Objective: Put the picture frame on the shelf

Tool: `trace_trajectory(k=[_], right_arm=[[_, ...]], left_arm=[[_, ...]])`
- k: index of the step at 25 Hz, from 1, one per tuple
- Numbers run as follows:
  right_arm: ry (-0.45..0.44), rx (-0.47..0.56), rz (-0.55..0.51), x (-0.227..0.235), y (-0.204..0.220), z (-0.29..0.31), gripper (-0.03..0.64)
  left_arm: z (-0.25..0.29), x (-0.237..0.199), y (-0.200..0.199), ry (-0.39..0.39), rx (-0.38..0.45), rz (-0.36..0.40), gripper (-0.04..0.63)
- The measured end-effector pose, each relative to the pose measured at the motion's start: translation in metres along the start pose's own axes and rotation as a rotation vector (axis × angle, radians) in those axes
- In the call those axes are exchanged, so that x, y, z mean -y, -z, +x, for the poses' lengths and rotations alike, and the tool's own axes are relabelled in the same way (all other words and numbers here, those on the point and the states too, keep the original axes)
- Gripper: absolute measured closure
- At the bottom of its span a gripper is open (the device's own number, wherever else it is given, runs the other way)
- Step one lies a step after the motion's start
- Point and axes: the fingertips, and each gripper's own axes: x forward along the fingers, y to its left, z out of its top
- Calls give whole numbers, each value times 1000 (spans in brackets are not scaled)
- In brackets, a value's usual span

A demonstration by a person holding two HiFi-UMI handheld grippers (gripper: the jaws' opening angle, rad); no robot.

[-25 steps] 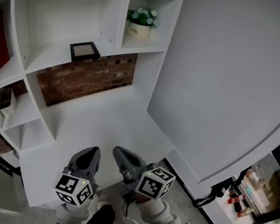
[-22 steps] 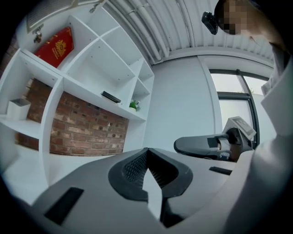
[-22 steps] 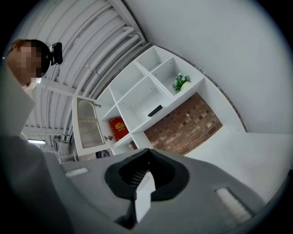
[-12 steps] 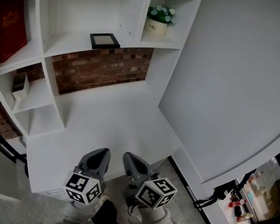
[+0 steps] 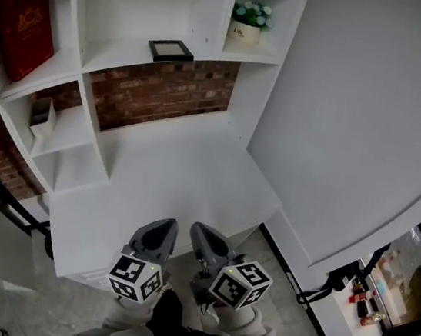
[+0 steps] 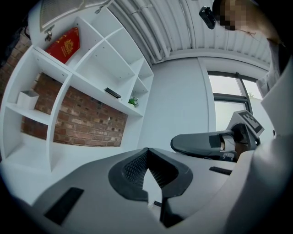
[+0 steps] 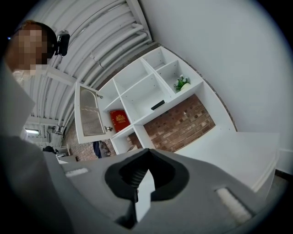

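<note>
- Closest to me: my left claw and my right claw were both low down at the near edge of the white desk, side by side, tips pointing at the wall.
- Both were clamped fully together, pads touching, nothing in either one. Same as a second before, and they sat just about where they had been against the desk edge.
- Further back, the brick panel ran behind the desk under the shelf unit.
- The picture frame was lying flat on the shelf, in the wide middle bay near its right divider, well apart from both claws. It hadn't budged on the board since the earlier shot. Only my head had turned, so it showed higher and more to the right.
- One bay over on the right sat the little potted plant.
- On the left, the red book leaned in its bay, and I could see a lot more of it than a second before.
- Below that, a small white holder stood in a lower cubby.
</note>
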Motion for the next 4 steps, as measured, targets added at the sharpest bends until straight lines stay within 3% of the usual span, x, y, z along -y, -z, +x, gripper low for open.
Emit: trace_trajectory(k=[4], right_arm=[[-7,-3,25,-10,13,-10,620]], left_arm=[[-17,7,6,-1,0,5,592]])
